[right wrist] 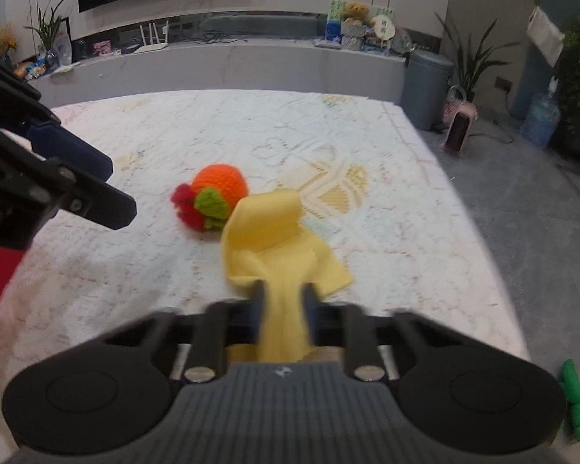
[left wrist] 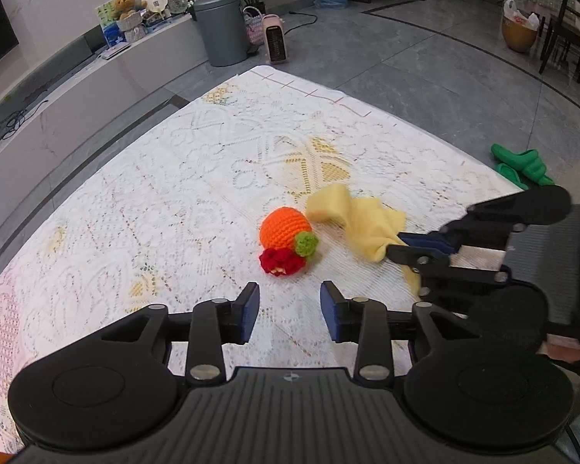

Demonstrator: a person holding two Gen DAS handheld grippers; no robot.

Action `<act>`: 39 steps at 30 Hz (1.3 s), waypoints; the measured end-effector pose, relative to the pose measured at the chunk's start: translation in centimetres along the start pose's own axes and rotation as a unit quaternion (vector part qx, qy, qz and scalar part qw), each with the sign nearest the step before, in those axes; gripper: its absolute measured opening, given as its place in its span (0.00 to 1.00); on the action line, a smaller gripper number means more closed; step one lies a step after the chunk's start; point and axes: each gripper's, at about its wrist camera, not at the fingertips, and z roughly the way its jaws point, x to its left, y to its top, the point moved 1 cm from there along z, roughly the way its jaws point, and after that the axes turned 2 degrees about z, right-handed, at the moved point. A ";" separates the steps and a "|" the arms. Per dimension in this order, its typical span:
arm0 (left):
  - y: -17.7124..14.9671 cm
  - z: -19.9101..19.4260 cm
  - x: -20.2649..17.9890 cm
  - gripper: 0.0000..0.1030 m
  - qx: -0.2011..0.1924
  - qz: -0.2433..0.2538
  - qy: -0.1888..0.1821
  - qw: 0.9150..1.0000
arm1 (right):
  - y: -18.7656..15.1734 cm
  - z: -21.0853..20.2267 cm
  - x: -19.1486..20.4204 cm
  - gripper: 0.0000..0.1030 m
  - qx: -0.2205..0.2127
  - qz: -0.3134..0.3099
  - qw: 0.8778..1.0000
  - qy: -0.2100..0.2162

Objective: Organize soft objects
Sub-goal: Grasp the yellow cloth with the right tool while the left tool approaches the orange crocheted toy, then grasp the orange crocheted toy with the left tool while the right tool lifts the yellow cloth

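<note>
Right now the right gripper (right wrist: 282, 301) is pinching the yellow cloth (right wrist: 274, 239) between its two fingers. Part of the cloth hangs up off the tabletop (left wrist: 135, 193), so it looks like it is being lifted to put away. The cloth sits near the middle, closer to the right edge. Just beside it lies the orange knitted toy (left wrist: 286, 237), with red and green bits. The left gripper (left wrist: 290, 309) is spread wide and holds nothing. It points at the toy, maybe to grab it next.
</note>
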 end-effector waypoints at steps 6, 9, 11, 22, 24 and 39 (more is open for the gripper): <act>1.0 1.6 -0.8 0.55 -0.003 0.023 0.013 1.000 | 0.6 -1.1 -1.7 0.02 -0.021 0.054 0.998 0.016; 1.7 2.8 -1.2 0.57 -0.001 0.023 0.022 0.999 | 1.1 -1.6 -1.8 0.02 -0.031 0.063 0.997 0.031; 2.1 3.7 -1.0 0.58 0.000 0.006 0.019 1.000 | 1.2 -1.2 -1.6 0.02 -0.023 0.060 0.997 0.033; 2.3 6.7 -1.0 0.47 0.006 -0.026 0.043 0.999 | 1.0 -0.9 -1.8 0.02 -0.016 0.072 0.996 0.044; 2.1 6.5 -0.8 0.46 0.003 -0.033 0.040 0.999 | 1.0 -1.0 -1.8 0.02 -0.014 0.072 0.996 0.047; 0.1 -1.3 -1.1 0.45 -0.046 -0.065 0.021 0.997 | 2.4 -4.7 -1.3 0.02 -0.036 0.074 0.995 0.053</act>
